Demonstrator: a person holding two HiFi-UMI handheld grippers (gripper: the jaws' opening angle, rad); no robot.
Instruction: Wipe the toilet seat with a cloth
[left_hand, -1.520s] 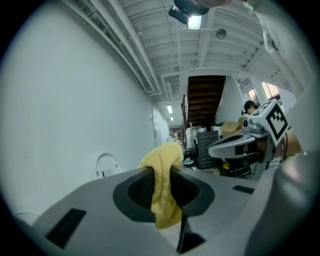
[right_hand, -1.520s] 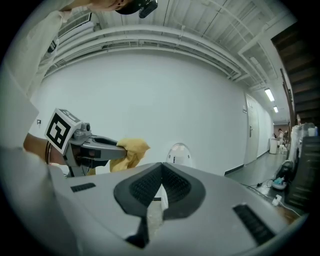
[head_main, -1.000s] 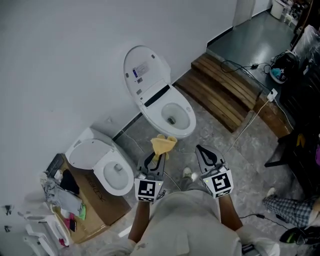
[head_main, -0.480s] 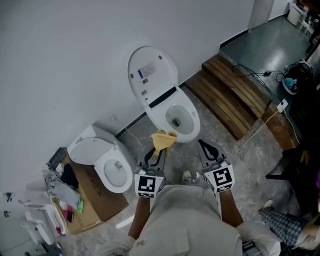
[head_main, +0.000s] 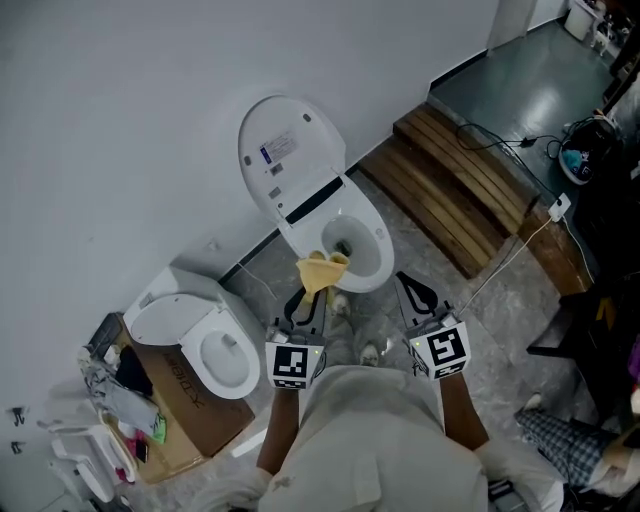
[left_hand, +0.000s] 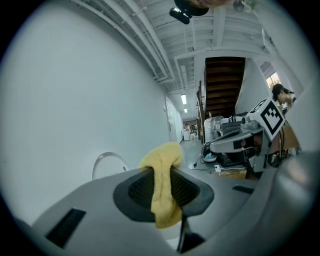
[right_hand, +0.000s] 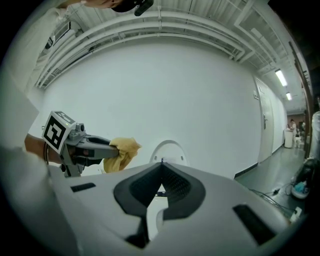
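Note:
A white toilet (head_main: 352, 262) stands against the wall with its lid (head_main: 285, 150) raised; the seat rim rings the bowl. My left gripper (head_main: 308, 296) is shut on a yellow cloth (head_main: 321, 270), which hangs at the near left edge of the seat. In the left gripper view the cloth (left_hand: 161, 187) is pinched between the dark pads and droops over them. My right gripper (head_main: 402, 280) is shut, holds nothing and hovers just off the bowl's near right side. The right gripper view shows its jaws (right_hand: 161, 165) closed in front of the lid (right_hand: 168, 150), with the left gripper (right_hand: 82, 147) and cloth (right_hand: 122, 150) at left.
A second white toilet (head_main: 195, 335) sits on a cardboard box (head_main: 190, 410) at lower left, beside clutter. Wooden steps (head_main: 450, 185) lie right of the toilet. A cable (head_main: 505, 250) runs across the floor at right. The person's shoe (head_main: 372, 352) is just below the bowl.
Both grippers have come closer to the toilet. The cloth, earlier short of the bowl, now overlaps the seat's near edge. Both grippers stay shut.

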